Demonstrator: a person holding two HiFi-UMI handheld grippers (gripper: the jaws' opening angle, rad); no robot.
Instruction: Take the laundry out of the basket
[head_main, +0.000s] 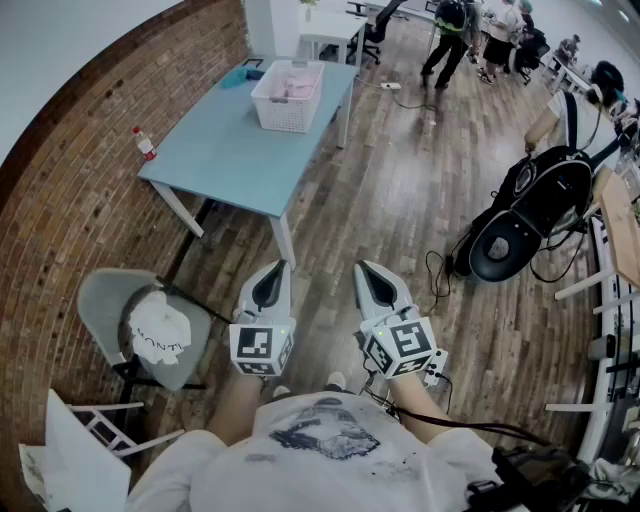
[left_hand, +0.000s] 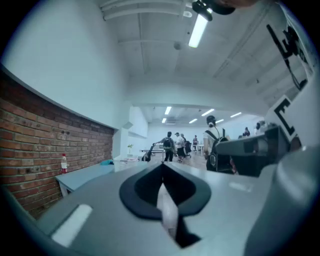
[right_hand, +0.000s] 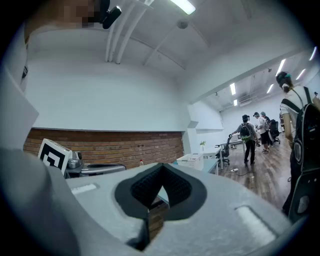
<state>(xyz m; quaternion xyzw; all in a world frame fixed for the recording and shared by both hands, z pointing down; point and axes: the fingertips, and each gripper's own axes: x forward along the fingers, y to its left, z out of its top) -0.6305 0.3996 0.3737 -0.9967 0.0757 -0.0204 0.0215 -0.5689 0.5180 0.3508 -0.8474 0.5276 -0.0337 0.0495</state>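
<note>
A white slatted basket (head_main: 288, 97) stands on the far end of a light blue table (head_main: 232, 150), with pale pink laundry (head_main: 293, 84) inside it. My left gripper (head_main: 279, 268) and right gripper (head_main: 363, 268) are held level side by side over the wooden floor, well short of the table. Both are shut with nothing between their jaws. In the right gripper view the basket (right_hand: 191, 159) shows small beyond the shut right gripper (right_hand: 161, 170). The left gripper view has the table (left_hand: 85, 173) at left, past the shut left gripper (left_hand: 162, 169).
A small red-capped bottle (head_main: 145, 144) and a teal object (head_main: 240, 75) sit on the table. A grey chair (head_main: 110, 305) with a white bag (head_main: 160, 335) is at my left by the brick wall. A black case (head_main: 530, 215) and cables lie at right. People (head_main: 450, 40) stand far back.
</note>
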